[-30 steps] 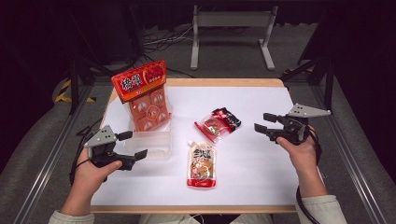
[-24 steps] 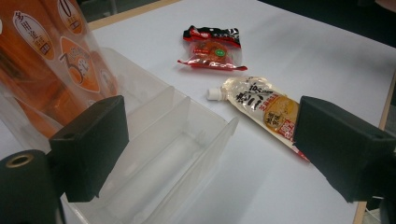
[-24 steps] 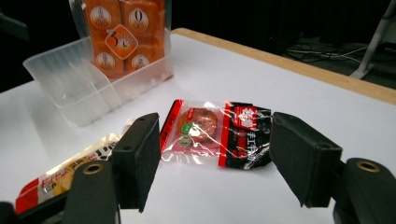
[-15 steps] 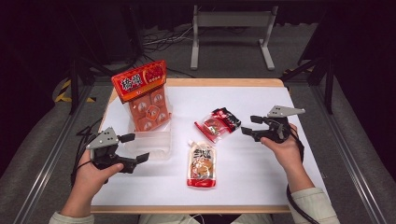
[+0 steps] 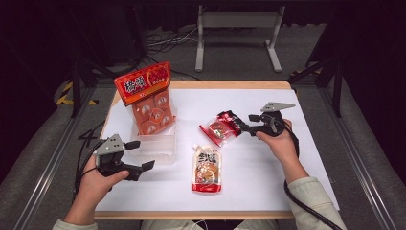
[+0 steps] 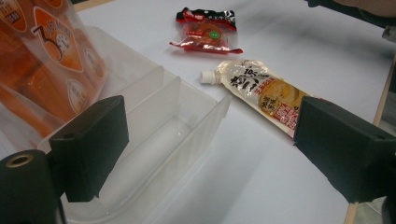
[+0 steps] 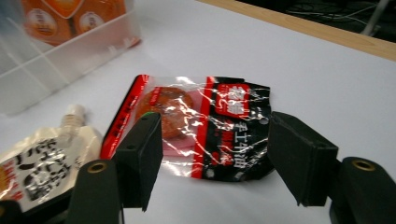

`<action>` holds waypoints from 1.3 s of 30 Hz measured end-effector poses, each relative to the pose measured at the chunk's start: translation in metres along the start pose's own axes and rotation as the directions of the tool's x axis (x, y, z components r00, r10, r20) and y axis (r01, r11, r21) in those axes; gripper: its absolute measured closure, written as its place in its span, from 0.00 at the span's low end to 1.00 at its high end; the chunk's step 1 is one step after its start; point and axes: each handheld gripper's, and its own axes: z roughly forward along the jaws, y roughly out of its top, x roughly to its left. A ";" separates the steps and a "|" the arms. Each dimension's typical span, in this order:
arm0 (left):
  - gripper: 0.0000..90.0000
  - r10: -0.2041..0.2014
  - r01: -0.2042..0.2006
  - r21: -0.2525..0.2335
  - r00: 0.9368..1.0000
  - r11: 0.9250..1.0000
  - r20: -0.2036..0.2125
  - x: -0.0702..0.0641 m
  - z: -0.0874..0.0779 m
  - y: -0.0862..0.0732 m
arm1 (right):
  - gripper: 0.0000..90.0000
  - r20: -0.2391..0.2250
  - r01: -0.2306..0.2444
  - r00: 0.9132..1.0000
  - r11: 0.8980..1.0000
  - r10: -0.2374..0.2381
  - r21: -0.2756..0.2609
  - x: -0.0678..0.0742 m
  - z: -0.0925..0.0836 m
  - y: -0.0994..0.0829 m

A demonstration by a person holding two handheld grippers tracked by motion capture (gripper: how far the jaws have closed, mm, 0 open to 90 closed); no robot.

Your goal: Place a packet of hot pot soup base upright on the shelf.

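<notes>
We reached for a red-and-black snack packet lying on the white table.

From the high view, our right gripper [image 5: 241,123] had its jaws apart at the near edge of the red-and-black snack packet [image 5: 221,128], mid-table, while our left gripper [image 5: 139,154] hovered released beside the clear divided bin [image 5: 155,151], which held an orange multipack [image 5: 149,103]; a spouted pouch [image 5: 207,168] lay just in front. In the left gripper view, wide jaws framed the bin [image 6: 154,135] and pouch [image 6: 261,95], gripping nothing. In the right gripper view, the packet [image 7: 201,123] lay flat just beyond the spread jaws, which had just closed slightly, untouched. We judged this the approach; next, the jaws would need to straddle an edge and pinch.
</notes>
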 end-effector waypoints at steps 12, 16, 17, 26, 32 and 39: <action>0.12 0.005 -0.005 0.011 1.000 1.000 0.018 -0.002 0.008 0.000 | 0.42 0.062 -0.082 0.995 0.995 0.079 0.050 -0.019 0.028 -0.014; 0.12 0.006 -0.006 0.011 1.000 1.000 0.020 -0.002 0.010 0.001 | 0.41 0.094 -0.097 0.992 0.993 0.090 0.068 -0.022 0.030 -0.019; 0.12 0.009 -0.010 0.012 1.000 1.000 0.023 -0.002 0.011 0.001 | 0.41 0.098 -0.102 0.991 0.992 0.094 0.076 -0.024 0.031 -0.021; 0.12 0.004 -0.005 0.013 1.000 1.000 0.020 -0.002 0.013 0.001 | 0.38 0.088 -0.161 0.985 0.980 0.151 0.118 -0.029 0.037 -0.029; 0.12 0.002 -0.003 0.018 1.000 1.000 0.023 -0.002 0.013 0.000 | 0.32 0.079 -0.205 0.977 0.972 0.197 0.115 -0.029 0.038 -0.027; 0.12 0.001 -0.001 0.019 1.000 1.000 0.020 -0.002 0.013 0.000 | 0.43 0.047 -0.232 0.973 0.963 0.228 0.133 -0.025 0.040 -0.024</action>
